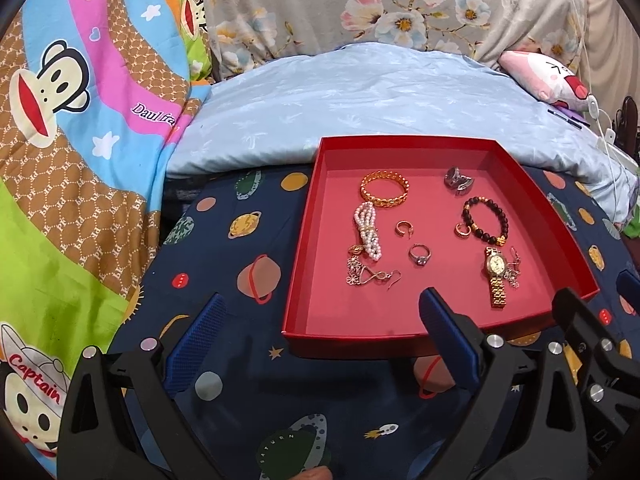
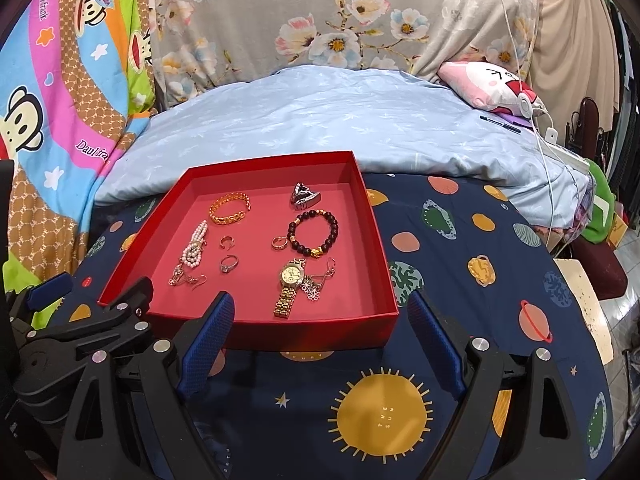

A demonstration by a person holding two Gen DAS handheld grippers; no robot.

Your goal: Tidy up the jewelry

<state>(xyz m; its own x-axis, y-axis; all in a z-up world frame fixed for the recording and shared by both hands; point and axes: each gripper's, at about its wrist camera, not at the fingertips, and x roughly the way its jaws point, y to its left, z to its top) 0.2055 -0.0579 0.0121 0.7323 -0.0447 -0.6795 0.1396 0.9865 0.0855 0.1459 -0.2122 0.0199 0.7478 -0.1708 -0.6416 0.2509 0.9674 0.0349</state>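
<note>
Your left tongs (image 1: 320, 328) and right tongs (image 2: 320, 320) both hover just short of the near wall of the red tray (image 2: 304, 330), jaws spread wide and holding nothing, so neither has committed to a piece yet. The tray sits on the planet-print sheet (image 2: 460, 264) of the bed, which gives it a soft, slightly uneven footing; its low walls are there to keep small pieces from rolling off into the bedding. All the jewelry lies inside on the tray floor, and it already looks loosely sorted. On the left side sit the gold chain bracelet (image 1: 385, 189) at the far end, the pearl bracelet (image 1: 368, 232) nearer, and a silver flower-and-hook earring (image 1: 370, 276) touching the pearls' near end. Down the middle lie a small open gold ring (image 1: 403, 228) and a stone ring (image 1: 420, 255), apart from each other. On the right are a silver ring (image 1: 458, 179) at the far end, the dark bead bracelet (image 1: 486, 220) with a gold hoop (image 1: 464, 230) touching its left edge, and the gold watch (image 1: 496, 276) nearest you, with a second silver earring (image 1: 513, 270) lying against its case. Those two tangles, earring on pearls and earring on watch, look like the work left. I'd judge the thin hooks will snag, so pinch the wire, not the charm.
</note>
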